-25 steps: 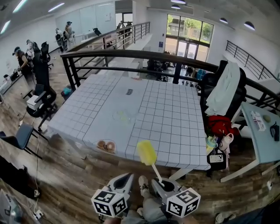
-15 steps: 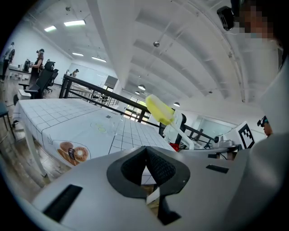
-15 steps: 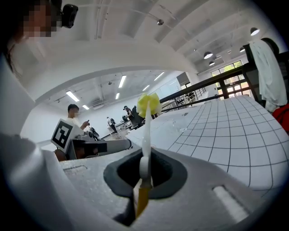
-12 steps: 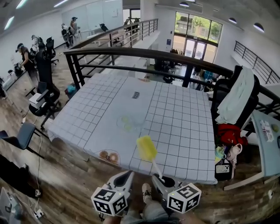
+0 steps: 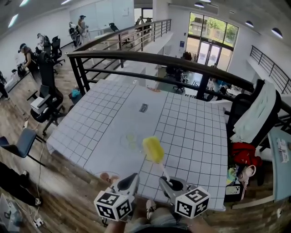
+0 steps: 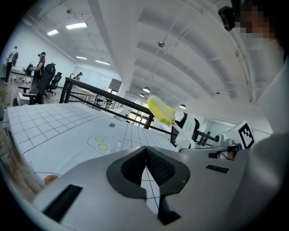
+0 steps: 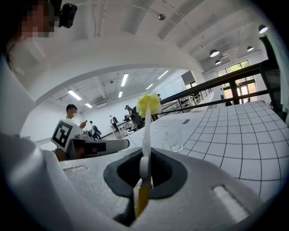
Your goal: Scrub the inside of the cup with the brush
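The right hand-held gripper (image 5: 166, 181) clamps the yellow brush (image 5: 153, 149); the left hand-held gripper (image 5: 132, 178) is closed, empty. A clear cup (image 7: 172, 139) stands on the table (image 5: 191, 132).

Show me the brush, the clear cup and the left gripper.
brush (image 5: 153, 149): head view, on its yellow head.
clear cup (image 7: 173, 138): right gripper view, on its side wall.
left gripper (image 6: 145, 150): left gripper view, where its shut jaw tips meet.

floor: wood planks (image 5: 68, 182) | furniture: tabletop (image 5: 191, 132) under a white grid-lined cloth; black office chairs (image 5: 45, 98) at left; white garment (image 5: 257, 113) draped over a chair at right | railing (image 5: 150, 59): black, behind the tabletop | windows (image 5: 213, 38): tall, daylit, far wall | ceiling lamps (image 5: 202, 5): lit
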`<state>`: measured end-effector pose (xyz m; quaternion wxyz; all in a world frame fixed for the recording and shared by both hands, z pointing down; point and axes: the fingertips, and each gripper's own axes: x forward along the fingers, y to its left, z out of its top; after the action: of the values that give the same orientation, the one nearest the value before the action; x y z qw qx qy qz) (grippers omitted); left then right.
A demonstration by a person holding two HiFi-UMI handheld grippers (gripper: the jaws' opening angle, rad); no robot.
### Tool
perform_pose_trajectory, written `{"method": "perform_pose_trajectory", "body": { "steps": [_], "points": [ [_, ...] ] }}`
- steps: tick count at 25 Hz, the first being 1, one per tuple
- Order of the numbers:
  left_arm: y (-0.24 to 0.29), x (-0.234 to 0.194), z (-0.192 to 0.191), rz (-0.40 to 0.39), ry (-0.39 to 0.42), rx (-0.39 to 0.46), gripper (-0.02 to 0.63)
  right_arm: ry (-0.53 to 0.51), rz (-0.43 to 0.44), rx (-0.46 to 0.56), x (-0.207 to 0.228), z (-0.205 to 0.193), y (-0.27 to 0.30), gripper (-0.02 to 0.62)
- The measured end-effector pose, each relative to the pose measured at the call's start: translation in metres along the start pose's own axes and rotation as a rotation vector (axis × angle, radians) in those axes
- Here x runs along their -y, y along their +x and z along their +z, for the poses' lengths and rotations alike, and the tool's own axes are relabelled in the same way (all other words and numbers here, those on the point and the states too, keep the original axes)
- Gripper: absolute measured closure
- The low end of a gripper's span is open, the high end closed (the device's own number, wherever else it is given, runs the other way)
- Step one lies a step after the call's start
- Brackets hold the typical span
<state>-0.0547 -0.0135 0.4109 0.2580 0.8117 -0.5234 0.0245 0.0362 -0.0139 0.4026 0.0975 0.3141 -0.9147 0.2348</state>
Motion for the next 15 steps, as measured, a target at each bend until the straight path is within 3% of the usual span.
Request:
{"method": "perform_pose_trajectory", "body": {
  "steps": [15],
  "points": [
    [0.061,-0.032,0.016,0.048,-0.037,-0.021,0.589,0.022,0.022,-0.039,0.056,0.020,0.040,0.594]
  ]
}}
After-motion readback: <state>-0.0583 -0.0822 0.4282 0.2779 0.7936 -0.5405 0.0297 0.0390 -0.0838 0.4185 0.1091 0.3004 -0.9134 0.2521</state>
